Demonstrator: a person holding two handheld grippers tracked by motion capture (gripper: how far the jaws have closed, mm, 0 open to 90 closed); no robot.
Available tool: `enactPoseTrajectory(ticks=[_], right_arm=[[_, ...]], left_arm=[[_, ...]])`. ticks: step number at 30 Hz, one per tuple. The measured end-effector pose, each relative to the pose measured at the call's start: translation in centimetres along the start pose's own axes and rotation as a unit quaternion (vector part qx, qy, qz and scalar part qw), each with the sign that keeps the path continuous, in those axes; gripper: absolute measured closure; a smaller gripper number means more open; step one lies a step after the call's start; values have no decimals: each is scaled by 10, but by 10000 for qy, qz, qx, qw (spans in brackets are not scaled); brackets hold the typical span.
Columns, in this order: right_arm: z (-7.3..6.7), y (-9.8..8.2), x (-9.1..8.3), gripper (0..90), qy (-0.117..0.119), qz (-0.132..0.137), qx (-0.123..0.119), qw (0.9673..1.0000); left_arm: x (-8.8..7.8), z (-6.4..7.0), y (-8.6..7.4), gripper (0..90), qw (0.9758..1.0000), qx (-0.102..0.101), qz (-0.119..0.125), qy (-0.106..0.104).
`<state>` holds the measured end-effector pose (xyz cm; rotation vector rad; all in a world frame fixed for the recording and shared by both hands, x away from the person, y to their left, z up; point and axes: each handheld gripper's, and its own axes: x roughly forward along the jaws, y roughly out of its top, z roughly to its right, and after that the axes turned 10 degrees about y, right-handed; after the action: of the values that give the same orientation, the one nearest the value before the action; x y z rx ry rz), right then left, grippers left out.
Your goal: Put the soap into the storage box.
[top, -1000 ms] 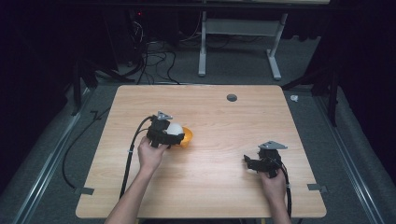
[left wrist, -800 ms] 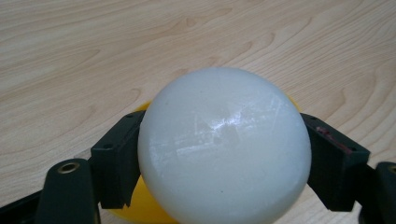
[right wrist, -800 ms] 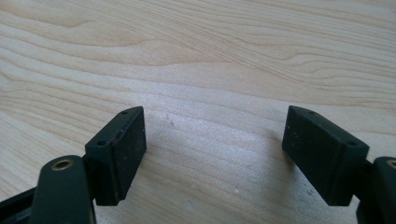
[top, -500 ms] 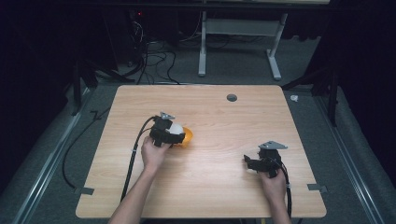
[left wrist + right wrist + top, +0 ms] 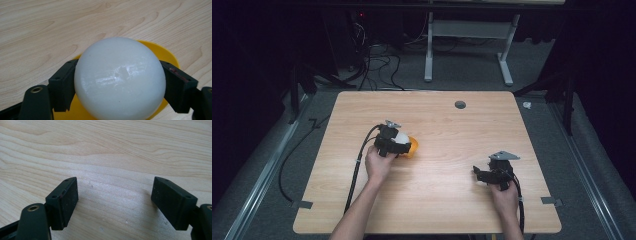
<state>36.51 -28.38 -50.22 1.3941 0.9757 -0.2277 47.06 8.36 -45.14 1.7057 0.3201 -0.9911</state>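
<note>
High view: a person's two forearms come up from the near edge of the desk [image 5: 447,200], each hand carrying a black gripper with a trailing cable. The left gripper [image 5: 401,145] is held left of the middle of the desk, well in from every edge, and it points toward the far right. Its two jaws are closed on a white ball [image 5: 402,138], which sits over a yellow dish [image 5: 413,147] lying flat on the wood.

Seen from the left gripper view, the ball [image 5: 120,80] is smooth, glossy and milky white, and the jaws press against its left and right sides. The dish [image 5: 165,53] shows as a yellow rim behind and beneath the ball; whether the ball rests on the dish or is lifted slightly off it cannot be told.

Over toward the near right corner, the right gripper [image 5: 484,175] is held low above the desk, well apart from the ball and dish, with a grey three-cornered plate on top. The right gripper view shows its jaws spread wide with bare wood grain between them and nothing gripped.

A small dark round hole [image 5: 460,104] sits near the far edge of the desk.
</note>
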Motion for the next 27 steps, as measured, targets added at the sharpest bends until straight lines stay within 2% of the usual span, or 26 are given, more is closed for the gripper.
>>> enactPoseTrajectory(ticks=[12, 14, 18, 19, 21, 27], right_arm=[[0, 0, 0, 226, 6, 4, 5, 10000], [0, 0, 0, 226, 5, 4, 4, 10000], [0, 0, 0, 226, 3, 2, 2, 10000], [0, 0, 0, 226, 3, 2, 0, 10000], [0, 0, 0, 226, 1, 0, 1, 10000], [0, 0, 0, 226, -2, -1, 13, 10000]], left_arm=[[2, 2, 0, 231, 10000, 33, -36, 14], [1, 2, 0, 232, 10000, -7, 21, -17], [-11, -1, 4, 245, 9992, -149, 357, -121], [-13, -3, 4, 245, 9989, -128, 442, -103], [-16, -4, 4, 245, 9988, -166, 444, -98], [-22, -5, 4, 244, 9989, -107, 449, -121]])
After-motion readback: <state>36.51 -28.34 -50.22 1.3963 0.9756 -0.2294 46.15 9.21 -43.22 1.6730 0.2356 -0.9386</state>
